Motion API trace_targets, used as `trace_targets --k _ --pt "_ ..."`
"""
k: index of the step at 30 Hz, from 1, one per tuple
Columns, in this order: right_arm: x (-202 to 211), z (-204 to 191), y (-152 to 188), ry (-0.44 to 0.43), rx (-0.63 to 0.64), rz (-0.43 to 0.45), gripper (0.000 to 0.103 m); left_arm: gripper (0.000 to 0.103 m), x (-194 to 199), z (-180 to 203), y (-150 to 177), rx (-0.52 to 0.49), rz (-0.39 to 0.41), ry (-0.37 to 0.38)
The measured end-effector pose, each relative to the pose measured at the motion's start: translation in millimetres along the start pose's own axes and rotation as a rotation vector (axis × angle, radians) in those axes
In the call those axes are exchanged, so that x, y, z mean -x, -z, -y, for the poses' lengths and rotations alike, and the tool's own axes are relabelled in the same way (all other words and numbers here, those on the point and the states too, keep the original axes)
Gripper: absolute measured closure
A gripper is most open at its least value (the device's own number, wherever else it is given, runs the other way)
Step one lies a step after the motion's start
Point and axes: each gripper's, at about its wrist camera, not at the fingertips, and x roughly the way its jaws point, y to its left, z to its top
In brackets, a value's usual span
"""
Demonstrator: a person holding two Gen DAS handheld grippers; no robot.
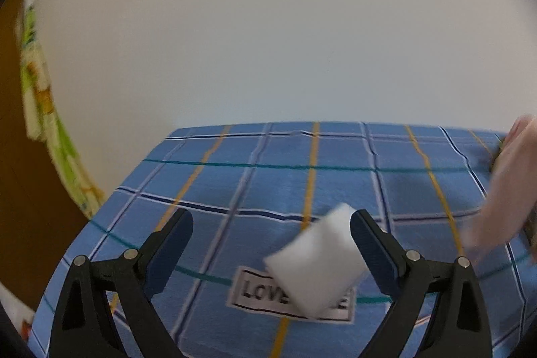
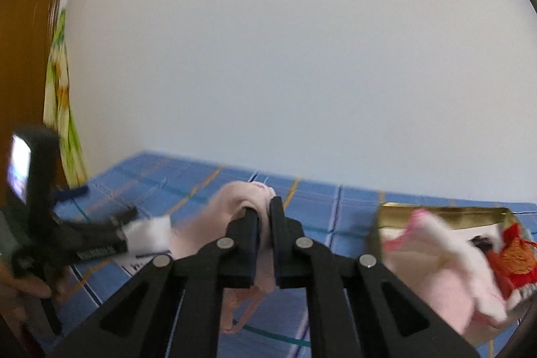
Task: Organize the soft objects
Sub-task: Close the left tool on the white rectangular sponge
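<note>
The right gripper (image 2: 265, 217) pinches a pale pink soft cloth (image 2: 235, 197) at frame centre, left of the gold-rimmed box (image 2: 443, 212), while the left gripper (image 1: 272, 223) gapes wide beside a white sponge block (image 1: 315, 260).

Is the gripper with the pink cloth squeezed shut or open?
Shut. The right gripper has both fingers pinching the pink cloth, which bunches above them and hangs below.

Blue plaid cloth (image 1: 335, 190), white sponge (image 1: 319, 260), pink fabric (image 2: 235, 200)

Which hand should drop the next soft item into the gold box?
Right. Its tool is shut on a pink cloth, with the gold box just beside it. The left tool stands open by a white sponge.
</note>
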Motion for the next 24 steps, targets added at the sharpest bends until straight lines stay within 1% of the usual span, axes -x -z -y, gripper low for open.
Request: trace_targets --k 4,6,8,10,13,15,17,20,22,23,24 --pt "37 10 -1 0.036 0.019 0.109 0.097 0.007 -1 17 1 -0.083 -0.012 0.027" --pt "46 11 -1 0.041 0.027 0.123 0.096 0.007 -4 25 1 -0.122 -0.032 0.046" --pt "51 12 0 0.041 0.034 0.125 0.096 0.007 -10 32 2 -0.154 -0.072 0.05" --pt "50 12 0 0.033 0.034 0.117 0.096 0.007 -20 37 2 -0.176 -0.118 0.084" --pt "49 13 0 0.013 0.018 0.096 0.096 0.007 -32 39 5 -0.19 -0.179 0.118" --pt "45 17 0 -0.006 -0.001 0.077 0.096 0.006 -42 41 7 -0.195 -0.231 0.119" --pt "39 14 -1 -0.013 -0.005 0.067 0.096 0.007 -46 38 7 -0.174 -0.243 0.122" --pt "39 14 -4 -0.024 -0.006 0.059 0.096 0.02 -46 32 10 -0.151 -0.246 0.139" --pt "40 17 -3 -0.034 -0.014 0.053 0.096 0.026 -45 31 11 -0.14 -0.247 0.142" --pt "41 19 -1 -0.036 -0.017 0.054 0.096 0.029 -44 31 12 -0.134 -0.245 0.135" --pt "43 25 1 -0.037 -0.019 0.056 0.096 0.031 -42 28 12 -0.12 -0.237 0.108"
